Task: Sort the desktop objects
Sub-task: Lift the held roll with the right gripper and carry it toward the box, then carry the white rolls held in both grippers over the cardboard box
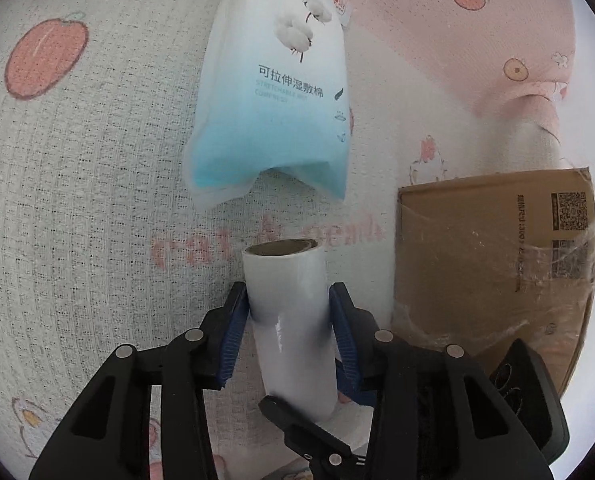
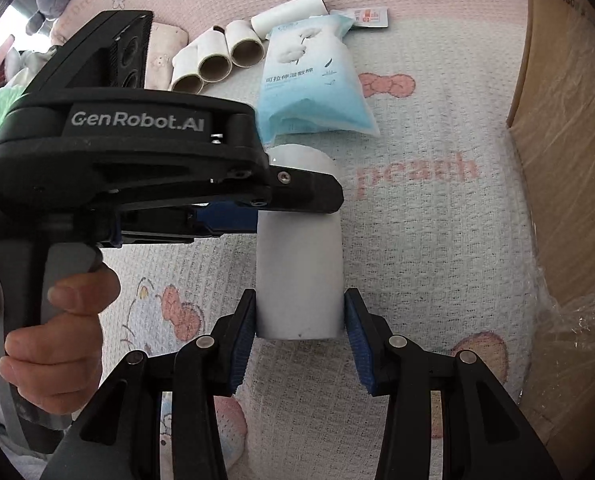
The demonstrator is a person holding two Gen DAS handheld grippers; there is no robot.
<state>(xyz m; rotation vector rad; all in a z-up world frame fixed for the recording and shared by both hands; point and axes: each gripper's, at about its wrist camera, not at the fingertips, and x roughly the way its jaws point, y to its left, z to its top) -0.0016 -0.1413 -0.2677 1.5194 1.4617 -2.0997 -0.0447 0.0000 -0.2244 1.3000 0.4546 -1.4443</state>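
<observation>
A white paper roll with a brown core is held off the printed cloth between both grippers. My right gripper is shut on its near end, both blue pads pressed to its sides. My left gripper reaches across the roll's far part from the left, and its pads stand close around the roll with little or no pressure. In the right wrist view the left gripper appears side-on, with a hand on its handle. One black finger of the right gripper shows under the roll.
A blue and white cotton-pad pouch lies just beyond the roll. Several more white rolls and a small sachet lie farther back. A taped cardboard box borders the right side. A peach-print cloth covers the surface.
</observation>
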